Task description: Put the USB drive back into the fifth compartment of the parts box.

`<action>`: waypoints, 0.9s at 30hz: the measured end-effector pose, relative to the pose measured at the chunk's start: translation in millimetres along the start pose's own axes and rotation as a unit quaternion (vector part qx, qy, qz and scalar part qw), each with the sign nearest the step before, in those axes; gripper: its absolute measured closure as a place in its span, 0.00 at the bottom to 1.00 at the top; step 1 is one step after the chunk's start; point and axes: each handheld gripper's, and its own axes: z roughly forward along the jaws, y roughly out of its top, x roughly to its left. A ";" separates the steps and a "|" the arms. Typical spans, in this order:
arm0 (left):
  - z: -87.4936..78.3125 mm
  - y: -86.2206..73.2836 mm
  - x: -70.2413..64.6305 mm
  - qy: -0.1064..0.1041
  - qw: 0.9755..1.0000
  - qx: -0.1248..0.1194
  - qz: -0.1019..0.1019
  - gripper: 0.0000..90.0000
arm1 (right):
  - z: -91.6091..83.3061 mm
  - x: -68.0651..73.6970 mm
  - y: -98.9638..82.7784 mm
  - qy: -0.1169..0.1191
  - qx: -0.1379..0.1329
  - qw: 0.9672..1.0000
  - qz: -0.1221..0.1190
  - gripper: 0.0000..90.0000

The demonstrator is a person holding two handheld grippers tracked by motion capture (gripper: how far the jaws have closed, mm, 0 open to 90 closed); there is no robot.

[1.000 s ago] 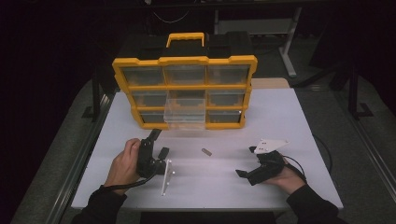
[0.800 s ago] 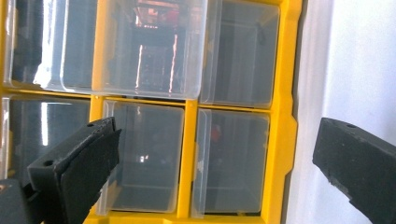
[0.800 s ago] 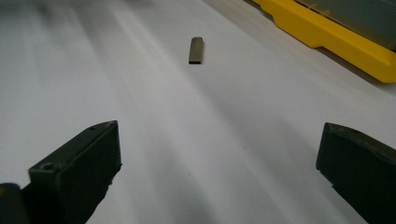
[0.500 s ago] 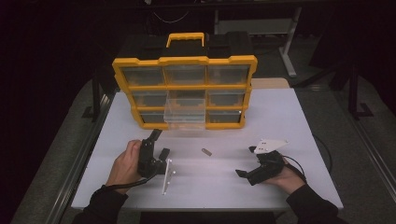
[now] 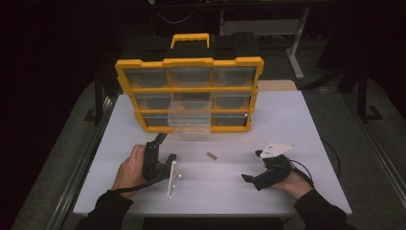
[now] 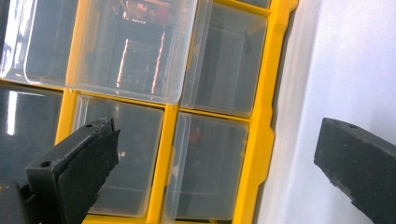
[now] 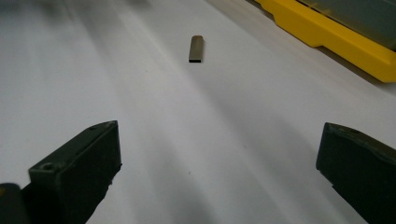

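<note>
While the person's left hand [image 5: 130, 168] rests on the white counter [image 5: 297, 124] near its front-left part, the left gripper [image 5: 160, 152] lies in it with its fingers [image 6: 74, 168] spread wide and gripping nothing. Its tips point up toward the yellow organizer [image 5: 189, 88], which stands upright at the back of the counter. In the left gripper view the case's clear drawer fronts show between the parted fingers (the view is tilted, so the yellow frame runs slantwise). One clear drawer [image 5: 189, 117] in the lower middle of the organizer is pulled partway out toward the person.

Just right of the left gripper, a small dark metal piece [image 5: 211, 155] lies flat on the bare counter, apart from both grippers and in front of the organizer. The right gripper view shows it [image 7: 196, 48] as a short flat bar, well ahead of that gripper's fingers and roughly midway between them, with the organizer's yellow edge off to the upper right.

Farther right, the right hand [image 5: 294, 181] holds the right gripper [image 5: 253, 178] low over the counter, its tips aimed leftward toward the metal piece. Its fingers [image 7: 79, 177] are also released, wide apart, with nothing between them.
</note>
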 end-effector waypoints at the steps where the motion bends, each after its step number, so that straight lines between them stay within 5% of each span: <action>1: 0.0 0.2 0.5 -0.003 1.000 0.002 -0.004 0.00 | 0.0 0.1 0.0 0.000 0.000 1.000 0.000 0.00; 15: 2.2 -1.9 3.4 -0.030 0.997 0.006 -0.068 0.00 | 0.5 -0.1 -0.2 0.001 0.001 1.000 0.001 0.00; 27: 3.4 -3.4 8.4 -0.050 0.989 -0.001 -0.138 0.00 | 0.6 -0.2 -0.2 0.001 0.000 1.000 0.002 0.00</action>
